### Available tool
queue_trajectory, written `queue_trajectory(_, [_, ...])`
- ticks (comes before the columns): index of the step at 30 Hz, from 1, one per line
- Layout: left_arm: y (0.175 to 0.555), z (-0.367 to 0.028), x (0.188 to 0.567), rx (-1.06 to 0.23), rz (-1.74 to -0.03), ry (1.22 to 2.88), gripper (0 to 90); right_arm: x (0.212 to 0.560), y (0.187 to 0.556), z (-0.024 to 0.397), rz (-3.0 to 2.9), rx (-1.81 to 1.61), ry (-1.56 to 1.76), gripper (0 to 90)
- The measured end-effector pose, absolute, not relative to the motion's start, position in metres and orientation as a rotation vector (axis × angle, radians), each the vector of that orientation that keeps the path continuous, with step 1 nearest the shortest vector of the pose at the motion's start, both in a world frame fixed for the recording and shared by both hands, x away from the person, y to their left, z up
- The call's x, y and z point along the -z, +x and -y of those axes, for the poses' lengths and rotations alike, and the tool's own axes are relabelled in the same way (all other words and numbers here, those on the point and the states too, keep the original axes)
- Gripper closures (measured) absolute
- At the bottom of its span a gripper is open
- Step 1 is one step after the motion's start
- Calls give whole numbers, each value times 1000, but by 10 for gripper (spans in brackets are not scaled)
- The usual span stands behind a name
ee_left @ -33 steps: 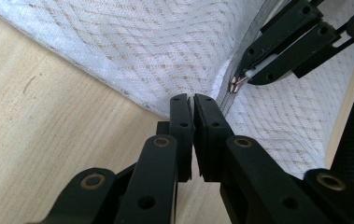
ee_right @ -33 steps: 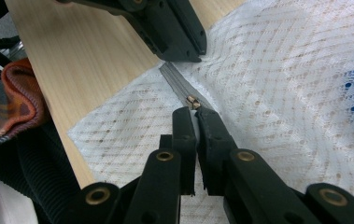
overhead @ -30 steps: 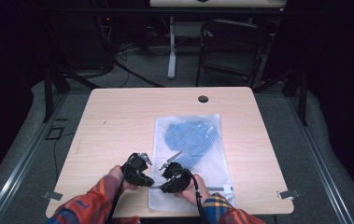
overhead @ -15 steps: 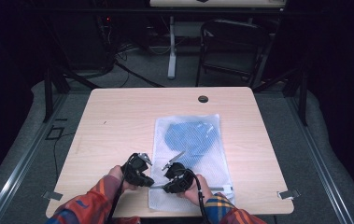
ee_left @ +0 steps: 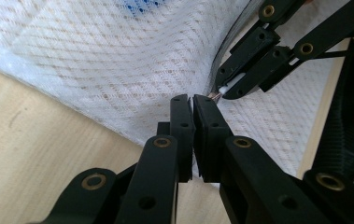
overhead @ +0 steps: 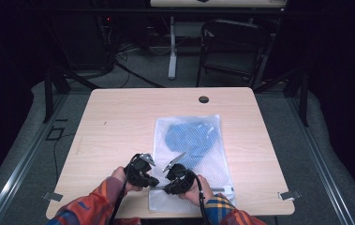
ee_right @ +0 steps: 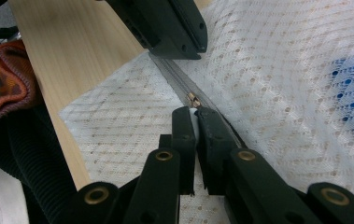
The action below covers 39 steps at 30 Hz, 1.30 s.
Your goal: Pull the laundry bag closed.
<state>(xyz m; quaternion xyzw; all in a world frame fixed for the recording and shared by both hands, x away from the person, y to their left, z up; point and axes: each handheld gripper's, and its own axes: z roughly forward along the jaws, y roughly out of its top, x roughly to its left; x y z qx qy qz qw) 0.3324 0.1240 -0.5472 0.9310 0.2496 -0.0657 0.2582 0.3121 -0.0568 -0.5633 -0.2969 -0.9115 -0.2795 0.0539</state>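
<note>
High view, both grippers (overhead: 159,180) clamping mesh bag (overhead: 191,159), table (overhead: 119,122)

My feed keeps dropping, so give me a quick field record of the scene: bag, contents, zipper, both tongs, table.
bag: white mesh zippered laundry bag, flat on the light wooden table
contents: blue fabric item inside, toward the far half
zipper: runs along the near end; small metal slider visible
left tongs: shut, pinching the bag's mesh beside the zipper
right tongs: shut on the white pull tab at the slider
table extras: black round grommet near far edge
</note>
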Motion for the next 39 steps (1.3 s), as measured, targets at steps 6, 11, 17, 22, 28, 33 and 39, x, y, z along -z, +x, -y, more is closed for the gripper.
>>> queue_trajectory(6, [334, -121, 553, 225, -666, 2554, 868, 563, 313, 58, 2766, 833, -902, 862])
queue_trajectory(11, [334, -118, 558, 245, -655, 2582, 860, 562, 313, 57, 2765, 817, -930, 859])
queue_trajectory(17, [335, -118, 557, 243, -641, 2594, 861, 566, 317, 63, 2684, 863, -942, 859])
queue_trajectory(22, [335, -118, 557, 239, -641, 2594, 863, 567, 318, 64, 2673, 873, -960, 856])
queue_trajectory(28, [335, -118, 558, 237, -644, 2590, 863, 570, 325, 67, 2597, 879, -978, 856])
queue_trajectory(33, [335, -118, 557, 238, -647, 2591, 864, 572, 328, 69, 2535, 899, -1013, 864])
queue_trajectory(39, [335, -119, 558, 241, -645, 2590, 866, 569, 326, 66, 2586, 872, -1003, 868])
